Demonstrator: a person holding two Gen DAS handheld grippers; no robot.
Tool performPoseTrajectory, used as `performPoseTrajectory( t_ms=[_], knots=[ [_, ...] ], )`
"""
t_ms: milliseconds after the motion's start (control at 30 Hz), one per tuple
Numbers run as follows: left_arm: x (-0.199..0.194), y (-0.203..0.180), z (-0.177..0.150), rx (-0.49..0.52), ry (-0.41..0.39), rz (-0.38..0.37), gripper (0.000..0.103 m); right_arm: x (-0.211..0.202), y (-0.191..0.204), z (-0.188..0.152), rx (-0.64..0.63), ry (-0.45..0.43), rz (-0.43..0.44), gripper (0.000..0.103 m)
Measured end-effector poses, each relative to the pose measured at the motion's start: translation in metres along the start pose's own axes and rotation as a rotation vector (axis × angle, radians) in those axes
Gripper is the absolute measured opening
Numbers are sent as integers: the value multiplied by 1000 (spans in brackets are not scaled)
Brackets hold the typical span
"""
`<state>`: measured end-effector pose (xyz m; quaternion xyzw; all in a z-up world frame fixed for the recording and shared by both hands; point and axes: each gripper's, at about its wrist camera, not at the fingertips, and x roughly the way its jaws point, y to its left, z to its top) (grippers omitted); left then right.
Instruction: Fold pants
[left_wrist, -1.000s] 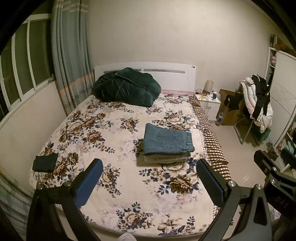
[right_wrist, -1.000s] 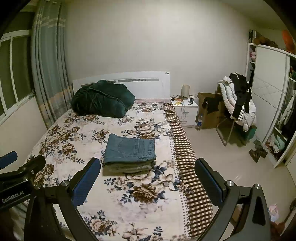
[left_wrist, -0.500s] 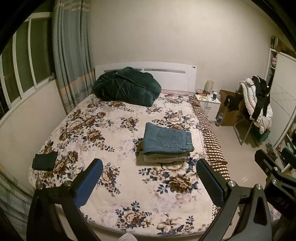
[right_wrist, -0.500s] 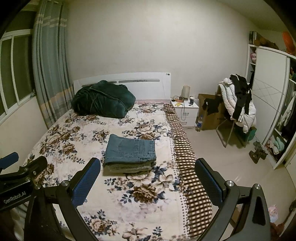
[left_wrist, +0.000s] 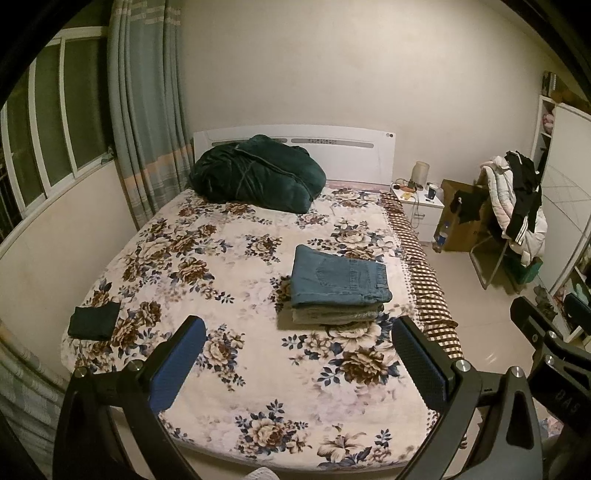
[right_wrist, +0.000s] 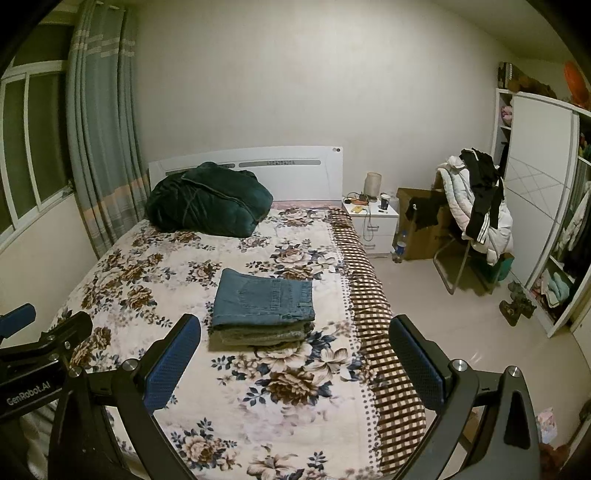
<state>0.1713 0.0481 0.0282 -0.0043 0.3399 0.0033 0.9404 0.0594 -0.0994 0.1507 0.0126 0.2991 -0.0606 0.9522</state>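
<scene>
Left hand-held gripper (left_wrist: 297, 363): I see its jaws spread wide, holding nothing, above the near bed edge.
Right hand-held gripper (right_wrist: 293, 360): wide too, also holding nothing.
Folded jeans (left_wrist: 338, 277): they top a small stack of folded pants on the right half of the bed (left_wrist: 221, 266), beyond both grippers.
Dark folded cloth (left_wrist: 94, 321): near left corner.
Green bundle (left_wrist: 258, 173): far, against the headboard.

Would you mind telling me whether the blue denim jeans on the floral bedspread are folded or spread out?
Folded: the blue denim jeans form a compact rectangle stacked on a folded grey-green garment; neither open gripper touches them.
</scene>
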Motion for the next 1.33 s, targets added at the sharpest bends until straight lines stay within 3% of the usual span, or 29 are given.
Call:
performPoseTrajectory(
  t_ms=[1333],
  knots=[
    [-7,15,-10,-11,-7,30,103,-2,8,-15,10,0,0,103]
  ],
)
